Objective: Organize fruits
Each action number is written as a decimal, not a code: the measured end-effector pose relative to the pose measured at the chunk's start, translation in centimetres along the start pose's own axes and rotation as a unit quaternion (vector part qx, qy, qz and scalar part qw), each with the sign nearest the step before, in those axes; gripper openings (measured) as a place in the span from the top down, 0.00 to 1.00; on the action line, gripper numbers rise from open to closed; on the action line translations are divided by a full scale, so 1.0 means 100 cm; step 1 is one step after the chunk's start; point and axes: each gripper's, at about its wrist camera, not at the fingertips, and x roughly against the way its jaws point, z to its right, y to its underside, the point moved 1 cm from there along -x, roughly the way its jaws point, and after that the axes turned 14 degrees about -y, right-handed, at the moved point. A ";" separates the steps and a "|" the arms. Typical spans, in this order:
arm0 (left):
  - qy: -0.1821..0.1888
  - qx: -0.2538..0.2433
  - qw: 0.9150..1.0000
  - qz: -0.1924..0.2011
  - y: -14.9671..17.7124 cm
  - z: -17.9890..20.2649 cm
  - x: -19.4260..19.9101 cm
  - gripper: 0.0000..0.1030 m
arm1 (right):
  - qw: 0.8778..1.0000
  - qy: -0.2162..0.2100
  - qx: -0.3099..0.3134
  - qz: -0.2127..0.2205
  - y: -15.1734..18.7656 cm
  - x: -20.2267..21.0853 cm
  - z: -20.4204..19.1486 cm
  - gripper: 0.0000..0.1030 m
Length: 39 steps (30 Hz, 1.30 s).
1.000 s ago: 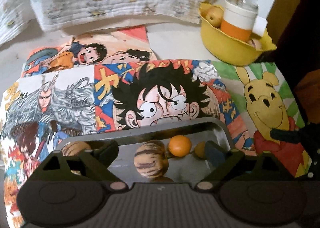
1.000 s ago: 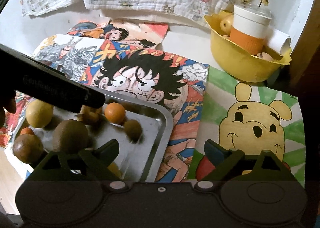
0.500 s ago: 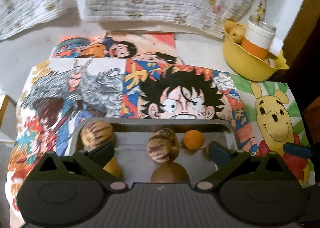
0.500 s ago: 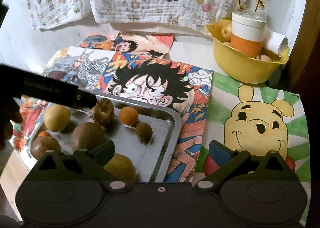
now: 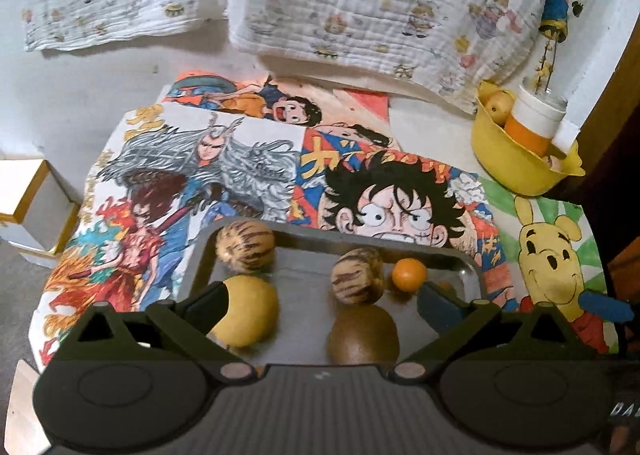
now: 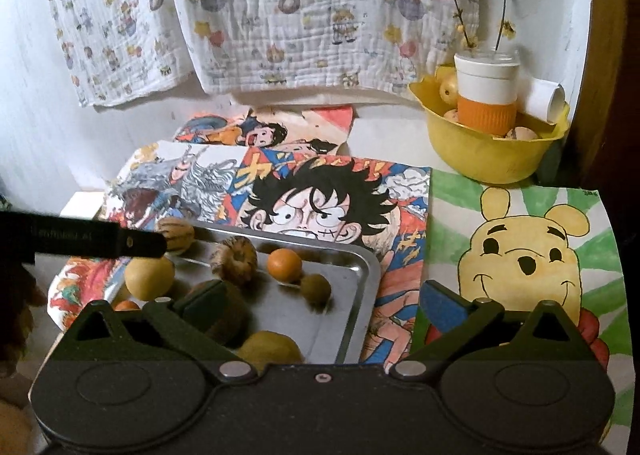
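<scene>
A metal tray lies on cartoon posters and holds several fruits: two striped melons, a yellow fruit, a brown kiwi and a small orange. My left gripper is open and empty above the tray's near side. My right gripper is open and empty over the tray's right edge. A yellow bowl at the back right holds more fruit and a white and orange cup.
Patterned cloths hang on the back wall. A Pooh drawing lies right of the tray. A white box stands left of the table. The left gripper's body crosses the right wrist view's left side.
Both grippers have pulled back and up, so more of the tray, fruits and back wall shows. The fruits have not moved. Both stay open.
</scene>
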 end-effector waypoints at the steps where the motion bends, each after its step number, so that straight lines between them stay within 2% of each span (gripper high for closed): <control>1: -0.003 0.000 1.000 0.000 0.002 -0.002 0.001 0.01 | 1.000 -0.001 -0.001 0.002 0.000 0.001 -0.001 0.01; 8: -0.022 0.008 1.000 0.003 0.018 -0.017 0.015 0.01 | 1.000 -0.003 0.000 -0.007 0.008 0.004 -0.013 0.01; 23: -0.032 0.011 0.999 -0.027 0.048 -0.047 0.026 0.01 | 1.000 -0.010 -0.010 -0.020 0.034 0.009 -0.039 0.01; 28: -0.027 0.020 0.999 -0.029 0.051 -0.062 0.029 0.01 | 1.000 0.000 -0.004 -0.015 0.031 0.012 -0.046 0.01; 33: -0.013 0.028 0.999 -0.013 0.051 -0.080 0.034 0.01 | 1.000 0.014 0.016 0.006 0.022 0.021 -0.063 0.01; 39: 0.008 0.011 1.000 0.008 0.059 -0.095 0.044 0.01 | 0.999 0.037 0.015 0.027 0.023 0.033 -0.087 0.01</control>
